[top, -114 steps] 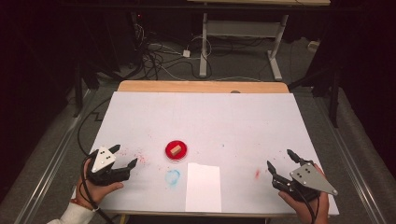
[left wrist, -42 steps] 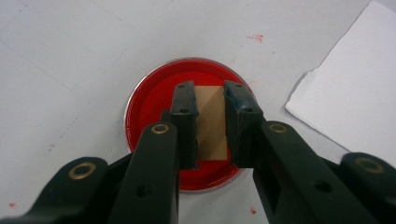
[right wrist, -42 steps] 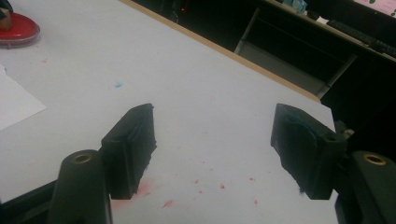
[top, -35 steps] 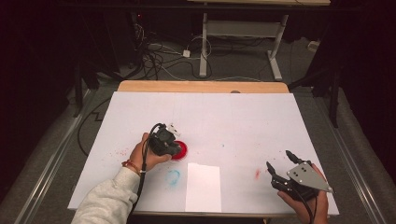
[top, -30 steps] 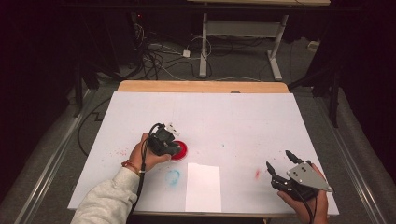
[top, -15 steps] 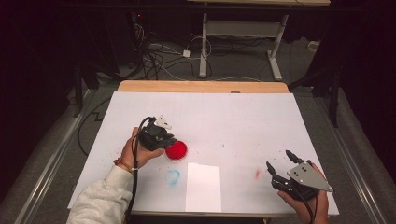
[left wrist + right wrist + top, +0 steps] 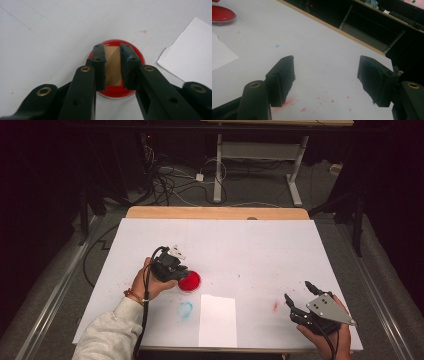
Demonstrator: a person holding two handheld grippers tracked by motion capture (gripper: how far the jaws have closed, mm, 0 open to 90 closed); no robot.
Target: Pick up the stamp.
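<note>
1. The left gripper [image 7: 112,68] has its jaws clamped on a tan wooden block [image 7: 113,66] standing in the red ink dish [image 7: 116,91]; the grab looks done.
2. Lifting it and pressing it onto the white paper sheet [image 7: 218,320], at five o'clock from the dish [image 7: 189,281], seems left to do.
3. The right gripper [image 7: 300,300] rests at the table's four o'clock corner, jaws spread wide and empty.
4. The white table cover [image 7: 250,245] bears red and blue smudges; the room behind is dark, with cables on the floor [image 7: 175,185] and a desk frame [image 7: 260,155] at twelve o'clock.
</note>
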